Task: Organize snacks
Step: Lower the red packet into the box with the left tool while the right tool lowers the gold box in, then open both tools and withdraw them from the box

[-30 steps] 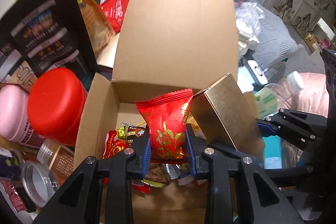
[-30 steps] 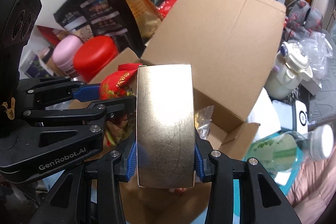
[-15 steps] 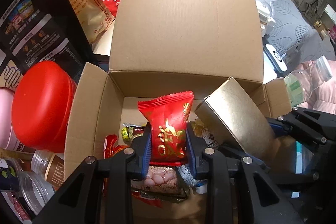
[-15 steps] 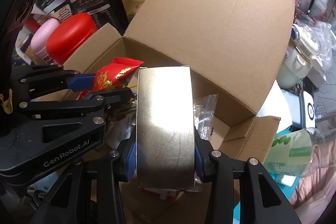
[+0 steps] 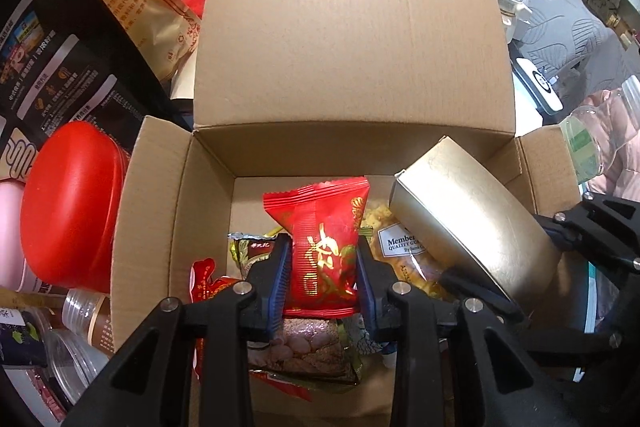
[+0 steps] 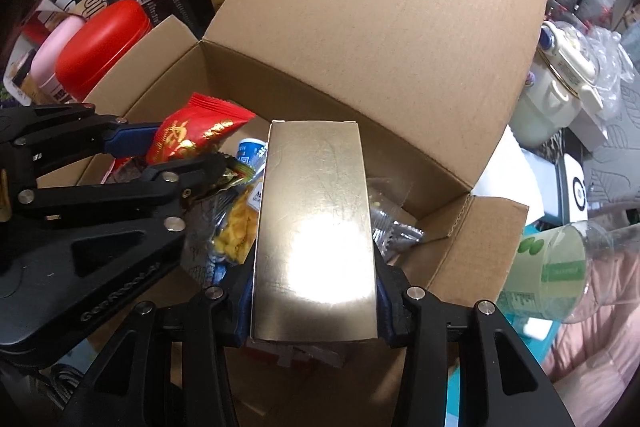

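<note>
Nearest in the left wrist view, the left gripper has its jaws clamped on a red snack packet, poised over the open cardboard box with loose snacks beneath. The right wrist view alone shows the right gripper squeezing the gold box's long sides. Farther off left, a red lid.

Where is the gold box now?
In both wrist views, the gold box is clamped in the right gripper over the open cardboard box.
</note>
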A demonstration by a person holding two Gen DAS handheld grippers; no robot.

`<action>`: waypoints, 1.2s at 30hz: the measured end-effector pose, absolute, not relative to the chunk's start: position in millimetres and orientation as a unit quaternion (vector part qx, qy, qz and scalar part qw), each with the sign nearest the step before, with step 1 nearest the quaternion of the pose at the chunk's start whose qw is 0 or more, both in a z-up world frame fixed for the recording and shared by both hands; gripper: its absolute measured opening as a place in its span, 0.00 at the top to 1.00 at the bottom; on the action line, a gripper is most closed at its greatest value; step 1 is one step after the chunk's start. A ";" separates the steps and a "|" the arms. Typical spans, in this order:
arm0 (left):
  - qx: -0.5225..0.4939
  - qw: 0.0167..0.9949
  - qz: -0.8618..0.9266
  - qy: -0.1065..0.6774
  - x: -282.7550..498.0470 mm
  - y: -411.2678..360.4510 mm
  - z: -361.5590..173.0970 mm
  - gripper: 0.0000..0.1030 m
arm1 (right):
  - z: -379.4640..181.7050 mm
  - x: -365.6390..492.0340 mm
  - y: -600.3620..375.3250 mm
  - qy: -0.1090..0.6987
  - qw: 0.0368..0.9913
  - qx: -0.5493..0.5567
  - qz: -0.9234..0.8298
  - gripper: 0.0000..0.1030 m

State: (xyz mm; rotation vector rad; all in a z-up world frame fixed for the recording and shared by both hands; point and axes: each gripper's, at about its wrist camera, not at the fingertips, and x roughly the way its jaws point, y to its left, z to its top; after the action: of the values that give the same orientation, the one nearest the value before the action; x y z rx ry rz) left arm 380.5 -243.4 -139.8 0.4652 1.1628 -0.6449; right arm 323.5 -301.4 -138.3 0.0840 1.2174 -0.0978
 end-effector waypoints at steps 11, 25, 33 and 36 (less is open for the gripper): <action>0.225 0.779 -0.262 0.523 377.3 -245.9 -118.2 0.70 | -116.4 312.9 -293.9 0.566 0.822 0.040 -0.056 0.55; 0.204 0.827 -0.239 0.466 365.6 -222.3 -41.4 0.48 | -53.8 296.5 -290.6 0.512 0.856 0.025 -0.065 0.46; 0.169 0.845 -0.252 0.440 351.7 -205.3 7.4 0.48 | -8.1 281.1 -283.3 0.472 0.879 0.018 -0.069 0.46; 0.156 0.853 -0.253 0.429 344.9 -197.0 25.4 0.48 | 9.3 272.3 -278.8 0.453 0.889 0.016 -0.067 0.46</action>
State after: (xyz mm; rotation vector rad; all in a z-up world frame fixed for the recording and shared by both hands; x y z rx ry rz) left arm 344.9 -197.0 25.4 0.3287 0.9017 -0.5322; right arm 272.3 -278.8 9.3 0.0340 0.9407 -0.1384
